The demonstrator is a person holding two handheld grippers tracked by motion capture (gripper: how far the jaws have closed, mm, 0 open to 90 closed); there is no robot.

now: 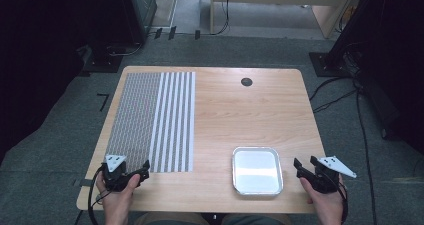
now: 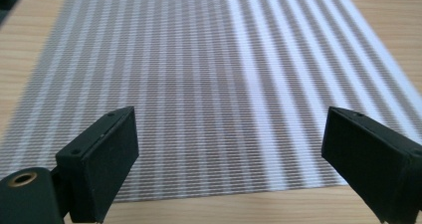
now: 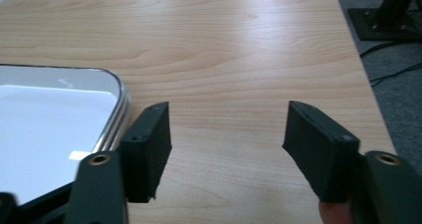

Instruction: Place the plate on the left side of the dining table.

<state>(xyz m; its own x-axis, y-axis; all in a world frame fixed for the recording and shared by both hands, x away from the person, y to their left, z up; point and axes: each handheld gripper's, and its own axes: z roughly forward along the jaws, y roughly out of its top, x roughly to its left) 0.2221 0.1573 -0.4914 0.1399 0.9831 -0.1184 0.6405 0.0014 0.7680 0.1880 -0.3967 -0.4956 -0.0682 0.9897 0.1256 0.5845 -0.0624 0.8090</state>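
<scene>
Striped mat (image 1: 152,120) — laid flat on the tabletop's (image 1: 235,110) left half. Left gripper (image 2: 229,154) is held at its near edge, jaws wide, nothing between. Right gripper (image 3: 226,144) — jaws parted, empty, just beside the metal tray (image 1: 257,170).

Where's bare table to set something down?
Widest free patch: far right half of the table, between the striped mat and the right edge, beyond the metal tray. Also bare between mat and tray. Crowded: near edge, where both tongs sit, left and right.
</scene>
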